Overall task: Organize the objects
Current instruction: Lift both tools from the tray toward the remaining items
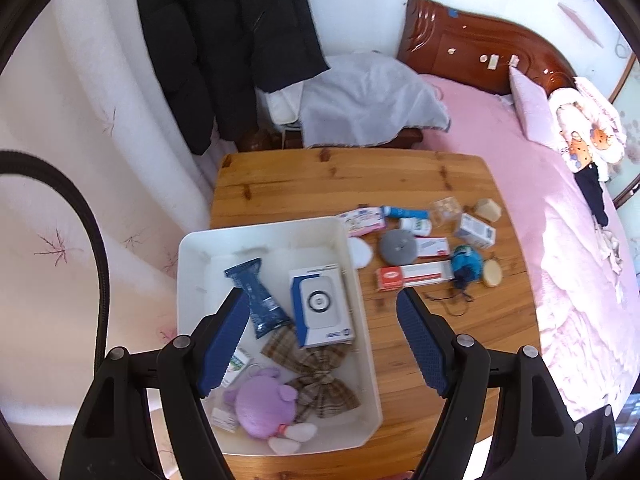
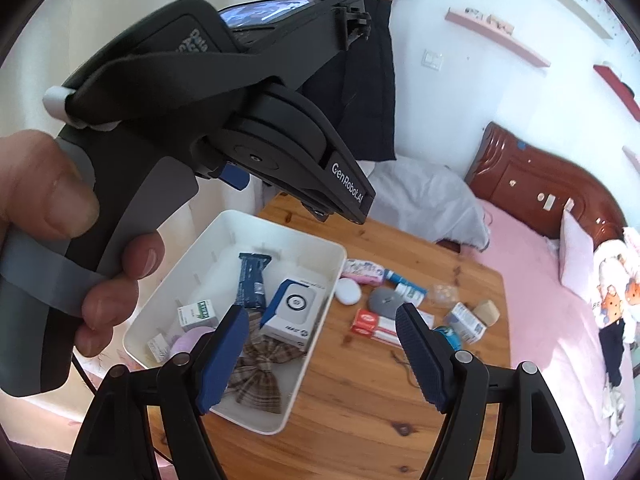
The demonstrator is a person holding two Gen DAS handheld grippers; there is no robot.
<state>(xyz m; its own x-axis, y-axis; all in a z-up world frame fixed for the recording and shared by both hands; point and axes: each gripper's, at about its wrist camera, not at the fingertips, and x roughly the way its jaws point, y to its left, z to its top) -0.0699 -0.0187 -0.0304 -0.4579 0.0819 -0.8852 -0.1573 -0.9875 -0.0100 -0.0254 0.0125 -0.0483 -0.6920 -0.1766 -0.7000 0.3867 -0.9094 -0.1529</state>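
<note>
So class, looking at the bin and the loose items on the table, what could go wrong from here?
1. The white bin is already crowded; the plaid bow and plush toy may block new items.
2. The blue pouch's cord trails across the table and could snag.
3. The clear container may be hard to grip.

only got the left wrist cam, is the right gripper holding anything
Observer: No. The right gripper is open, with nothing between its fingers.
Operator: small box half hidden behind my finger in the bin, what is it
Observer: A white box with a green label, lying flat beside the purple plush.
Operator: what's holding the left gripper
Observer: A bare hand, wrapped around its grey handle.
</note>
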